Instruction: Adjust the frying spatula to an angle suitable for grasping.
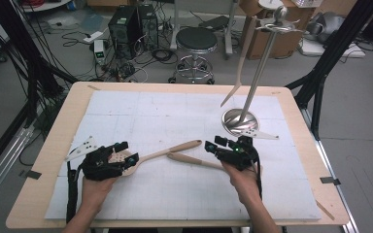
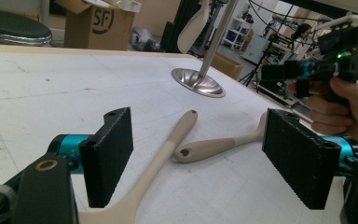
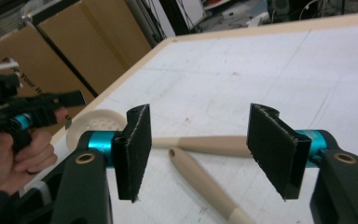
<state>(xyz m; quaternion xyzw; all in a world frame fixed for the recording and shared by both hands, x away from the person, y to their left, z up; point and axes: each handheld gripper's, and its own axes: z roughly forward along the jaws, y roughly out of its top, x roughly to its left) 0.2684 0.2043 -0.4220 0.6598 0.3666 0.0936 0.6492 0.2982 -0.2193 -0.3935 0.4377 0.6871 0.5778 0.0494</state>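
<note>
Two pale wooden utensils lie crossed near the front of the white mat (image 1: 175, 194). The slotted spoon (image 1: 170, 150) has its round head (image 3: 98, 122) by my left gripper (image 1: 126, 154), and its handle (image 2: 172, 140) runs up to the right. The second utensil (image 1: 189, 159) points its handle end (image 3: 200, 179) leftward, and its far end lies under my right hand. My left gripper (image 2: 205, 158) is open, low over the spoon's head end. My right gripper (image 3: 205, 149) is open above the second utensil's handle, its pads clear of it.
A metal stand (image 1: 240, 121) with a round base and a tall pole rises at the mat's right rear, with a wooden spatula (image 1: 243, 58) hanging from it. Beyond the table are a stool (image 1: 195, 41), cardboard boxes (image 1: 272, 41) and computer towers (image 1: 126, 24).
</note>
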